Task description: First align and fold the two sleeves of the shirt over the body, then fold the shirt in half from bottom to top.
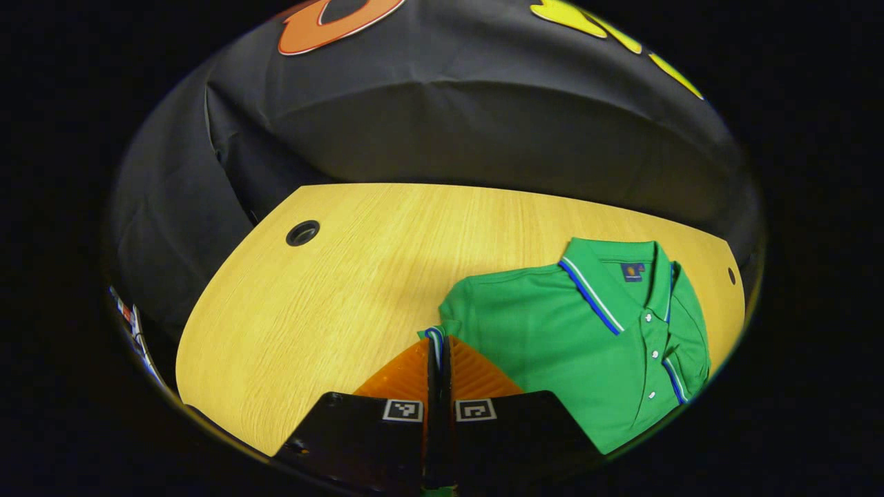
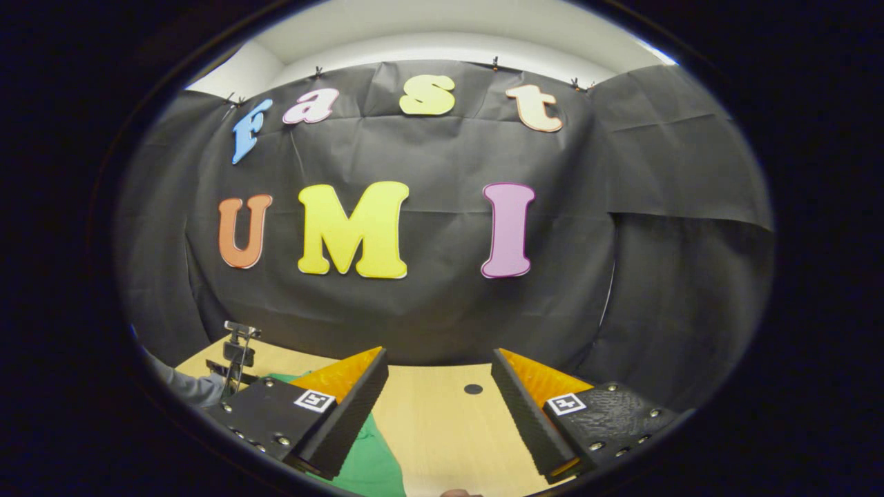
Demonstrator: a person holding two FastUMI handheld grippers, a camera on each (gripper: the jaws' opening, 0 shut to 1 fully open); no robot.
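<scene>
A green polo shirt (image 1: 587,345) is laid face up on a pale wooden table (image 1: 324,304), collar towards the far edge and buttons fastened, in the left gripper view. Its striped sleeve cuff (image 1: 435,337) is pinched between the closed fingers of the left gripper (image 1: 440,359), near the shirt's shoulder. The sleeve on the opposite side appears already turned in over the body, though this is hard to confirm at the picture's edge.

In the right gripper view, the right gripper (image 2: 438,397) is held above the table with its jaws spread wide and nothing between them. A patch of the green shirt (image 2: 369,462) is seen below its left finger. Farther off to the left, part of the other gripper's frame (image 2: 235,352) and a grey sleeve (image 2: 186,388) of the person are visible.

The step in hand is judged to be the folding of this sleeve across the body. To do it well, the cuff should be lifted only slightly, carried inward over the chest, and lowered flat so that its edge runs parallel to the side seam (dragging the fabric would likely bunch the shoulder). The free gripper could be used to steady the body of the shirt while the fold is laid.

No containers are present; a round cable hole (image 1: 302,233) is cut into the tabletop.
</scene>
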